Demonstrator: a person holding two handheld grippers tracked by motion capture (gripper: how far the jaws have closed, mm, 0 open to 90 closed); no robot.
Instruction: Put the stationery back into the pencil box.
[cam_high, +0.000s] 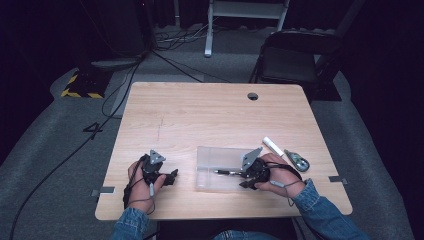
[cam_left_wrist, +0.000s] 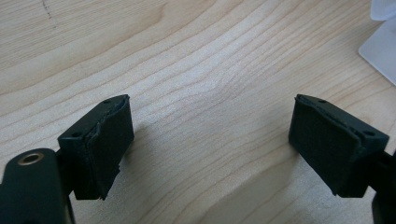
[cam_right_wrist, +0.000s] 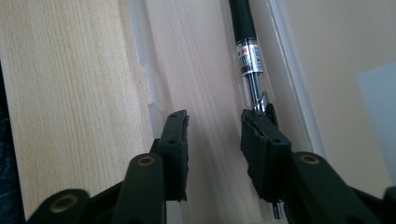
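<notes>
High view: one wooden bench (cam_high: 210, 120) carries one clear plastic tray (cam_high: 215, 157), one white cylinder (cam_high: 273, 146) and one small grey-green gadget (cam_high: 297, 160), the last two lying near each other at the tray's right. One folding chair (cam_high: 295, 57) stands beyond the bench. Two tongs rest near the front edge. The left tongs (cam_left_wrist: 210, 144) gape wide over bare wood, holding nothing. The right tongs (cam_right_wrist: 215, 140) stand narrowly apart inside the tray, with one pen (cam_right_wrist: 247, 51) lying along the far jaw's outer side. That pen has a black barrel, a clear section with a printed label, and a metal tip.
</notes>
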